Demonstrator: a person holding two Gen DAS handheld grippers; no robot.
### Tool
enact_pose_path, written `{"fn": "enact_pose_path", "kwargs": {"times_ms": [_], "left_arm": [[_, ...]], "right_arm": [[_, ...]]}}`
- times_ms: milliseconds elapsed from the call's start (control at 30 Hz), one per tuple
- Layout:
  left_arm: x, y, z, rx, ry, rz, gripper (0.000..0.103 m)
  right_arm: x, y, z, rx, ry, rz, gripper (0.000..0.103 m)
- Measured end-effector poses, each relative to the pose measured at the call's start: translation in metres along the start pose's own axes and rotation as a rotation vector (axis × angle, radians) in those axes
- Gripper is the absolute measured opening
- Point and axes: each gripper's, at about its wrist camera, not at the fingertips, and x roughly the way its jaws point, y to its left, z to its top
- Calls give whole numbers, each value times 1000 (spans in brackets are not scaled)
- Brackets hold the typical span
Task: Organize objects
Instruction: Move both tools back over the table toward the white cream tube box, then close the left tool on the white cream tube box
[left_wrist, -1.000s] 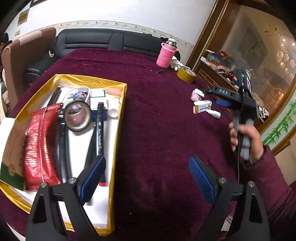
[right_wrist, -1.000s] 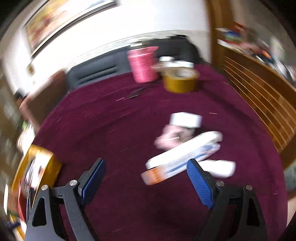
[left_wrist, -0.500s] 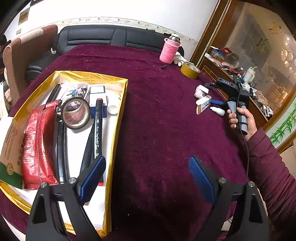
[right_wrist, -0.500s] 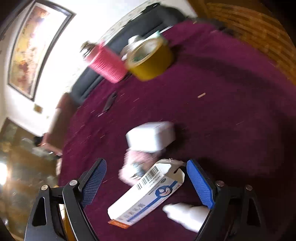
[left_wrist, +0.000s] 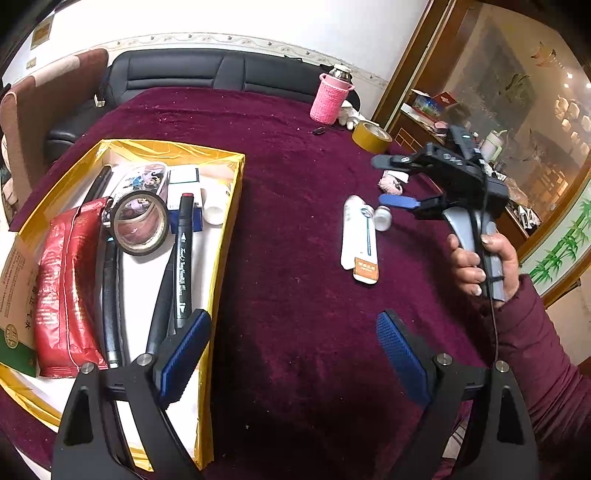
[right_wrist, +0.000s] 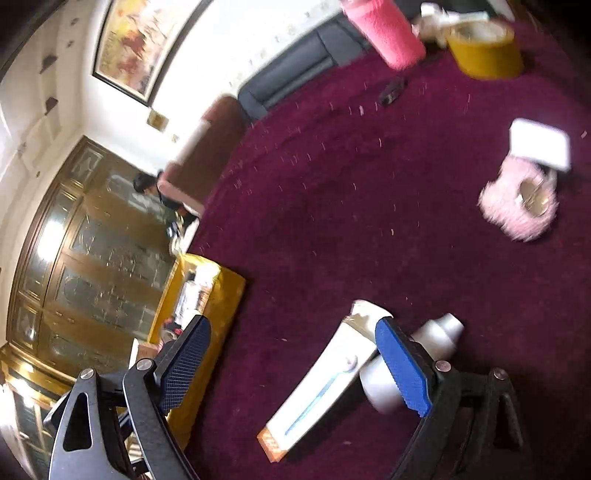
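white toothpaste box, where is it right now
The white toothpaste box lies flat on the maroon tablecloth, right of the gold tray, with a small white bottle beside it near the right hand-held gripper.

The black marker pen (left_wrist: 183, 254) in the gold box (left_wrist: 225, 236) has slanted white writing down its side, too small to read. The brown carton (left_wrist: 14, 280) has red Chinese signs, also unclear.
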Motion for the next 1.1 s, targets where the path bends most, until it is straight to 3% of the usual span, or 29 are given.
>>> {"fn": "enact_pose_path", "kwargs": {"times_ms": [67,200,367,600,833,933,1100], "left_arm": [[-2,0,1,3,-7,-10,90],[4,-9,7,15,2,-41,90],[25,-36,20,78,12,-28,90],[67,-69,41,168,32,30,90],[120,-88,58,201,87,20,90],[136,-95,64,223,92,49,89],[147,-109,70,282,72,60,66]], "right_arm": [[-20,2,-2,-14,-82,-53,94],[-69,-9,-4,-30,-267,-259,95],[-76,-32,-13,12,-334,-380,96],[-63,-53,-28,48,-338,-378,95],[-72,-58,-30,72,-366,-348,95],[-69,-56,-30,68,-352,-340,95],[-64,-52,-31,50,-332,-331,95]]}}
